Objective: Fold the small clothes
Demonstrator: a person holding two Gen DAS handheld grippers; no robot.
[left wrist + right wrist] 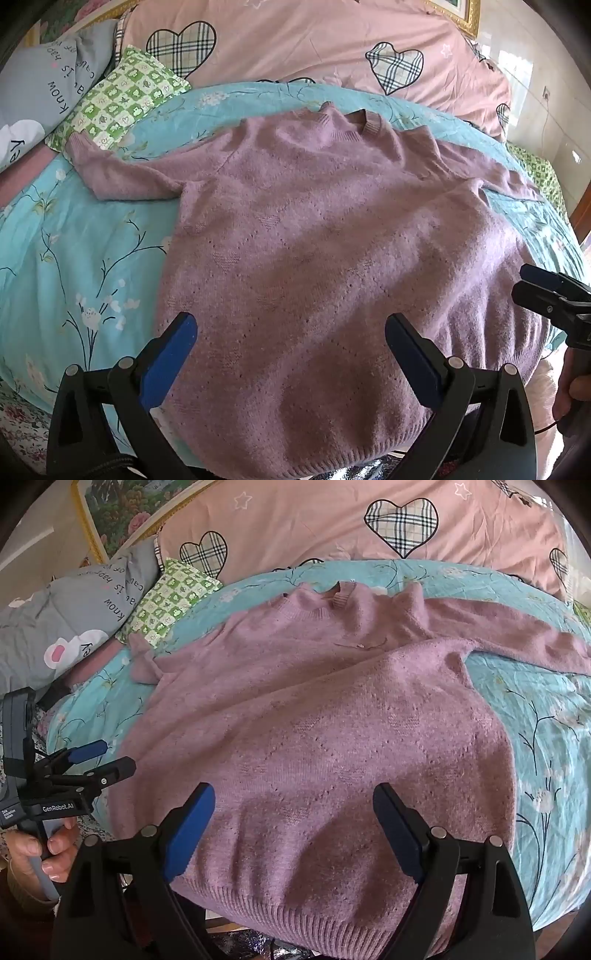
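A pink knitted sweater (314,229) lies flat on the bed, collar at the far end, hem toward me, both sleeves spread out to the sides. It also shows in the right wrist view (314,731). My left gripper (291,332) is open and empty, hovering over the lower part of the sweater near the hem. My right gripper (295,805) is open and empty over the same hem area. The right gripper shows at the right edge of the left wrist view (532,282), the left gripper at the left edge of the right wrist view (110,757).
The bed has a turquoise floral sheet (74,240). A pink quilt with checked hearts (314,44) lies at the far end. A green checked pillow (122,96) and a grey pillow (48,85) lie at the far left. The bed's near edge is just below the hem.
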